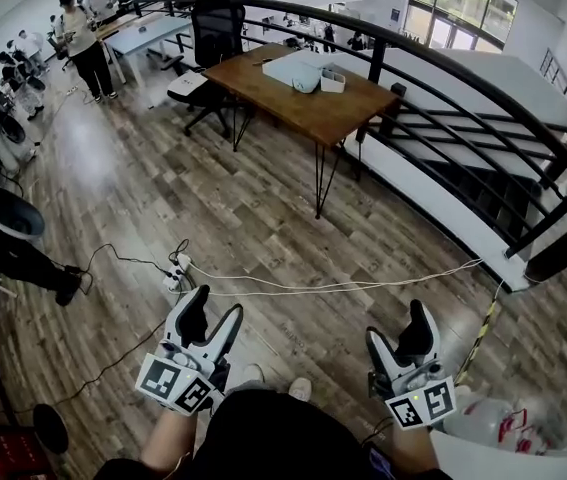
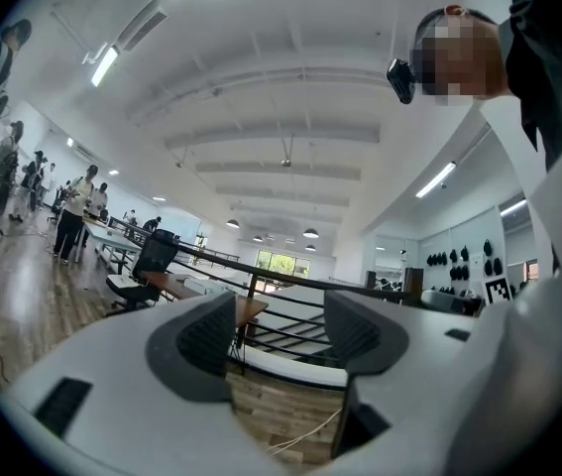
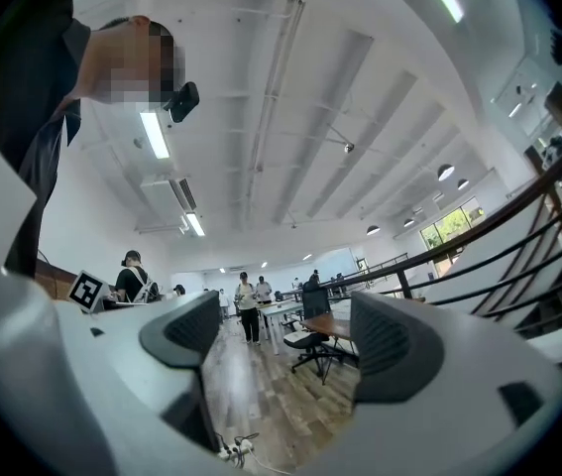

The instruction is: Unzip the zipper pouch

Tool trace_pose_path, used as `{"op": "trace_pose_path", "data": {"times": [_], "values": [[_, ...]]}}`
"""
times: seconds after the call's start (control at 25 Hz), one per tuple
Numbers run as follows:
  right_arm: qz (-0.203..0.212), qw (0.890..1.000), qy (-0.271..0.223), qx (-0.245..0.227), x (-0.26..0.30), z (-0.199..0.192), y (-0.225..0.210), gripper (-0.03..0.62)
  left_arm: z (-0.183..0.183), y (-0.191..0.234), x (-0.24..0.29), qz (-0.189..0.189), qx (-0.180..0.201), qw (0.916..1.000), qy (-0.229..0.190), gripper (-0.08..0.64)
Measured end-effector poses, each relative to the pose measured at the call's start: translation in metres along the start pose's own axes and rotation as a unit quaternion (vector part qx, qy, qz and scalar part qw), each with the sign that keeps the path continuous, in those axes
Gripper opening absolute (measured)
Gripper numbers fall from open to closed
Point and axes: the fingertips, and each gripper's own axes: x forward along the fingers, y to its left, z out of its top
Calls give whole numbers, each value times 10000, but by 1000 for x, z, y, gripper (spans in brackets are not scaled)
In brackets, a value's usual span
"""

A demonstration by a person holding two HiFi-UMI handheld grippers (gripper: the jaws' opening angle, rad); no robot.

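Held the left tool [image 1: 213, 308] well short of the table [image 1: 353, 113], over the plank floor [image 1: 263, 208] on the near side of it, pointing roughly level toward it. Found its jaws spread wide in the left gripper view, released, with only an edge of the table, the black railing [image 1: 377, 58] and a strip of floor showing through the gap. Held the right tool [image 1: 399, 324] about as far from the table, nearer the railing's side of it. Found those jaws also wide apart and gripping nothing. Saw between them, in the right gripper view, the table with a black office chair [image 1: 216, 28] beside it and people [image 3: 249, 305] standing beyond it. Noted a power strip [image 1: 175, 273] with white cables [image 1: 343, 286] on the floor between the tools and the table. Noted a few pale things [image 1: 308, 71] on the table top, too small to name. Could not pick out the zipper pouch in any view, so could not place it relative to the table. Saw a crumpled plastic bag [image 1: 503, 423] with red print farther from the table than the right tool.
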Motion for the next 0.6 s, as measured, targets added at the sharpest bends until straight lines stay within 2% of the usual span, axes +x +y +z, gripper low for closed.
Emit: {"op": "trace_pose_path", "data": {"times": [0.2,0.4,0.6], "values": [[61,9999,69,-45,5,-1,-2,402,2,-1,3,65,49,10000,38,279],[6,9998,199,-81,15,-5,-15,367,-1,6,19,37,73,10000,33,284],[-65,9995,186,-239,46,-5,-24,360,-1,33,48,-7,-12,10000,-23,288]]}}
